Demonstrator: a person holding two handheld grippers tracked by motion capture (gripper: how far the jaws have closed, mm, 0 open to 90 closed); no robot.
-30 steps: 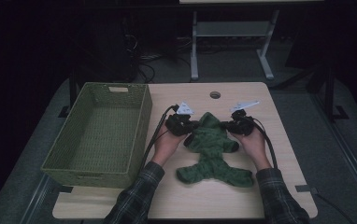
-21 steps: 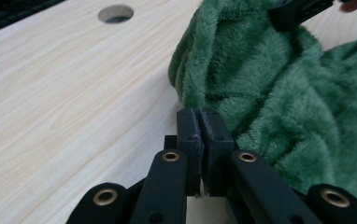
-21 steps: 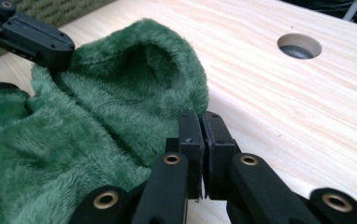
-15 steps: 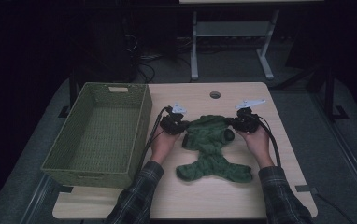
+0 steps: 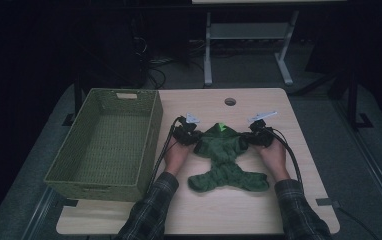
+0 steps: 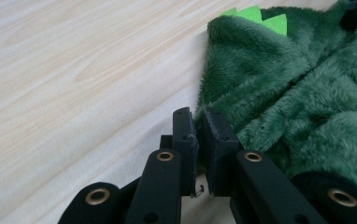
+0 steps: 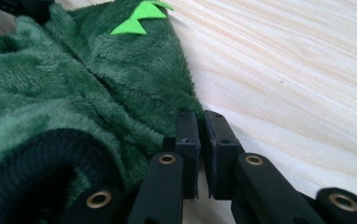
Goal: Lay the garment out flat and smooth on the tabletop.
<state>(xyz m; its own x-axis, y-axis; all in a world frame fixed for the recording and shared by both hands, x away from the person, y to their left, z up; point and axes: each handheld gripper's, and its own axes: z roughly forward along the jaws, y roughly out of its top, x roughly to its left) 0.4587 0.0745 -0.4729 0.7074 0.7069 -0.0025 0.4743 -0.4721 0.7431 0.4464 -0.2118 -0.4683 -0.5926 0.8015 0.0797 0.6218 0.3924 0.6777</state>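
A dark green plush garment (image 5: 224,155) with light green spikes (image 5: 221,127) lies on the wooden table (image 5: 229,215). My left gripper (image 5: 197,141) rests at its upper left corner and my right gripper (image 5: 249,140) at its upper right. In the left gripper view the left gripper (image 6: 196,114) shows a narrow slit between its jaws, with the garment (image 6: 298,93) lying just beside them. In the right gripper view the right gripper (image 7: 200,116) stands the same way next to the garment's edge (image 7: 74,84). Both pairs of jaws have just been opening a little, and nothing is between them.
A green woven basket (image 5: 149,145) stands empty at the table's left, close to the left forearm. A round cable hole (image 5: 230,101) sits at the table's far edge. Bare tabletop lies beyond the garment and to its right. Cables trail from both grippers.
Both hands have sunk toward the table with the garment's top corners. The garment's upper part now lies flat instead of being held up.
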